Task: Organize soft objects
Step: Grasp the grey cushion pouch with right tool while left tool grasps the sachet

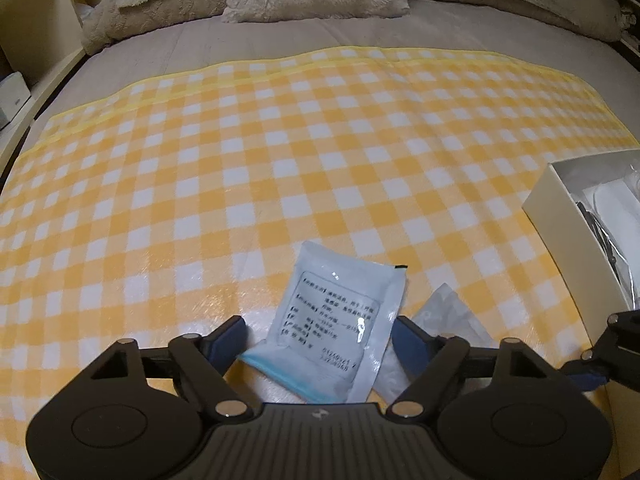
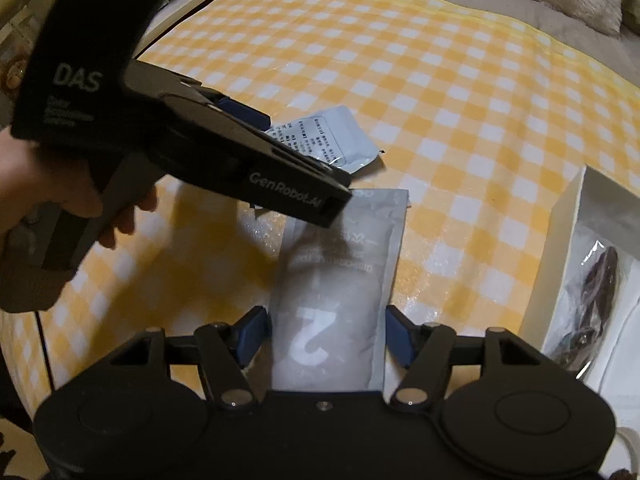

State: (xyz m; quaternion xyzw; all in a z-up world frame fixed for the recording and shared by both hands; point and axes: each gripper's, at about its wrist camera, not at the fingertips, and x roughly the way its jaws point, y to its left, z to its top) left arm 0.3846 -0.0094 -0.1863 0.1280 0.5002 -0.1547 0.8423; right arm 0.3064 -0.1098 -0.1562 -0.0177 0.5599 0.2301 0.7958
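Down at the near edge of the yellow-and-white checked plastic sheet (image 1: 280,152) over the bed, both claws are working side by side. Left gripper (image 1: 318,334) stands spread around the pale blue sealed packet with black printed text (image 1: 340,320); its blue pads flank the packet's sides, and I can't see them pressing, so call it open around it. Right gripper (image 2: 326,334) brackets the grey-white flat pouch with a big white numeral (image 2: 336,300); jaws parted, pads just beside the pouch's edges, no squeeze visible.

Risk watch: these are slick, limp film packets lying flat on a glossy sheet. If the left pads close on only the thin edges, the packet could buckle, slide out, or skate away. The two packets sit just beside each other, nearly overlapping, so one claw could drag the neighbour along. The two tools are also close; the left tool's body hangs over the pouch's far end in the right view, and a bump looks possible.

Looks-wise: blue packet is puffy, crinkled, tilted, with a light-blue strip at its near end. Off to the right, the white open cardboard box (image 1: 560,216) already holds wrapped items — the likely destination.
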